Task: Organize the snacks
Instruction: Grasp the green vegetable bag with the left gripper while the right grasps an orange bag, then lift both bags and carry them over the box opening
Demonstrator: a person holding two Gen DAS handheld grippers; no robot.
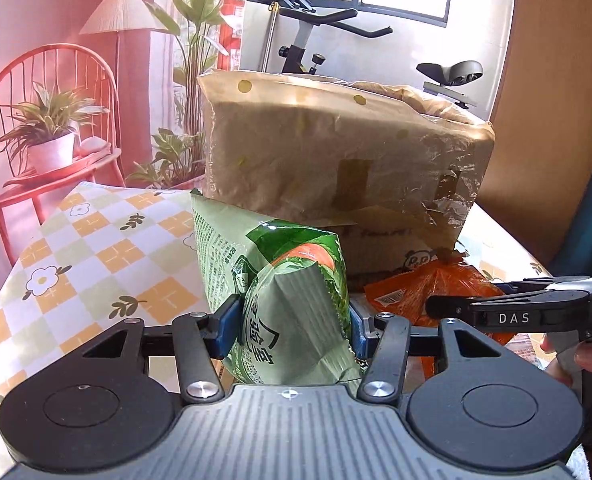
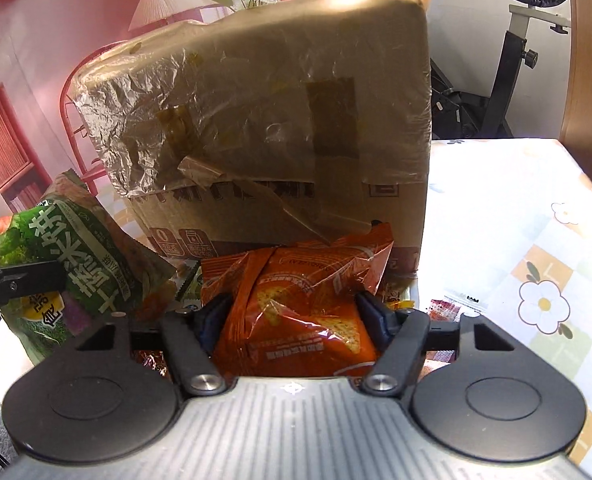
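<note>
Now both claws grip snack bags before the box.
Left gripper (image 1: pixel 291 328) clamps the green bag (image 1: pixel 287 300), long axis running ahead; right gripper (image 2: pixel 296 316) pinches the orange bag (image 2: pixel 300 312), cardboard box (image 2: pixel 255 120) just beyond.

Cardboard box (image 2: pixel 271 120) interior hidden; packet print illegible.

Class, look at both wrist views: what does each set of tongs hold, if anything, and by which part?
Left tongs pinch the green bag across its near end. Right tongs squeeze the orange bag across its middle.
</note>
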